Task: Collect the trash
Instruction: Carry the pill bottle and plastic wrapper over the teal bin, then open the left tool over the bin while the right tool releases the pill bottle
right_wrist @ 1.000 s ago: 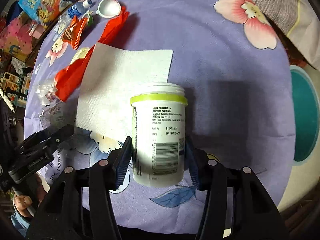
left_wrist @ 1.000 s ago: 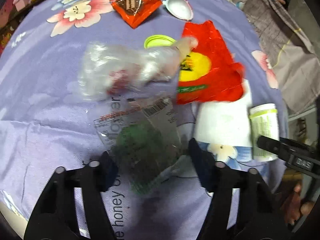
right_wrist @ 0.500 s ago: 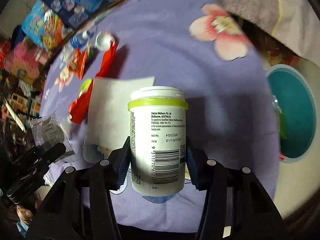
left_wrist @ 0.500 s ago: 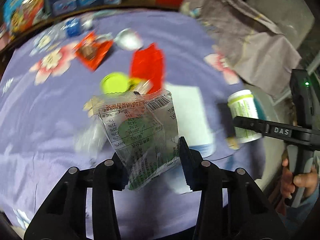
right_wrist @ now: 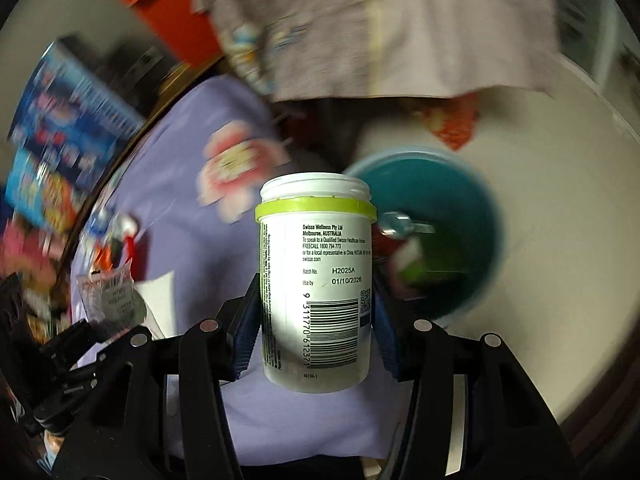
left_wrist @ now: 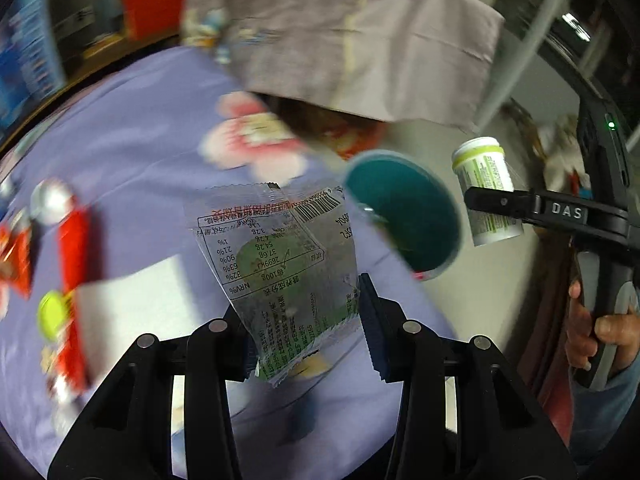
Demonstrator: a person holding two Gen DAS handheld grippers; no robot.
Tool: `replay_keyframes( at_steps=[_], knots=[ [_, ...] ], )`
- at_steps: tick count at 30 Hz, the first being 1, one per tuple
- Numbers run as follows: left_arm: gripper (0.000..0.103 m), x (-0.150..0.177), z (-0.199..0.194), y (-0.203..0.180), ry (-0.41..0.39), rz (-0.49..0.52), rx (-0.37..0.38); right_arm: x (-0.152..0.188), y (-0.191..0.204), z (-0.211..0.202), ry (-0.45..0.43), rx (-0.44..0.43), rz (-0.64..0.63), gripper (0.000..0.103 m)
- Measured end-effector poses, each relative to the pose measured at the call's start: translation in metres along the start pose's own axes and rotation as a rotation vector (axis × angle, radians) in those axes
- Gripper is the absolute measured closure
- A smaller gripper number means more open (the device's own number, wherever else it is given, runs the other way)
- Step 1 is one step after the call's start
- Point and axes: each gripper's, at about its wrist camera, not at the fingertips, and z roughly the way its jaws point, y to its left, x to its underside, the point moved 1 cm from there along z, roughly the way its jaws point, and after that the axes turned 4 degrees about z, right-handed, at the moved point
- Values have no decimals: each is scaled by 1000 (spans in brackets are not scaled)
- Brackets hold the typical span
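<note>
Two items in carry, off the table: left gripper (left_wrist: 304, 312) clamps a clear wrapper (left_wrist: 280, 268); right gripper (right_wrist: 316, 332) clamps a white bottle (right_wrist: 316, 280). Bin (right_wrist: 452, 200) sits far right on the floor. Next: centre each over the bin, then release.

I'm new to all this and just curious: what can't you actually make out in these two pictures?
- Contents of the teal bin: right wrist view, motion blur, partly behind the white bottle.
- Trash left on the purple tablecloth: left wrist view, blurred.
- Lower end of the clear wrapper: left wrist view, hidden between the left claw fingers.
- Boxes beyond the table: both views, smeared.
</note>
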Motion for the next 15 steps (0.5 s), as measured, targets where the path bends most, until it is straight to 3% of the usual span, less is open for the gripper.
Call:
replay_keyframes(
  at_steps=[7,15],
  knots=[
    [59,-36,53,-53,74,103,55,-9,-66,26,54,38,128,55],
    [57,-67,106,-80,136,121,85,-23,-90,40,82,48,158,55]
  ],
)
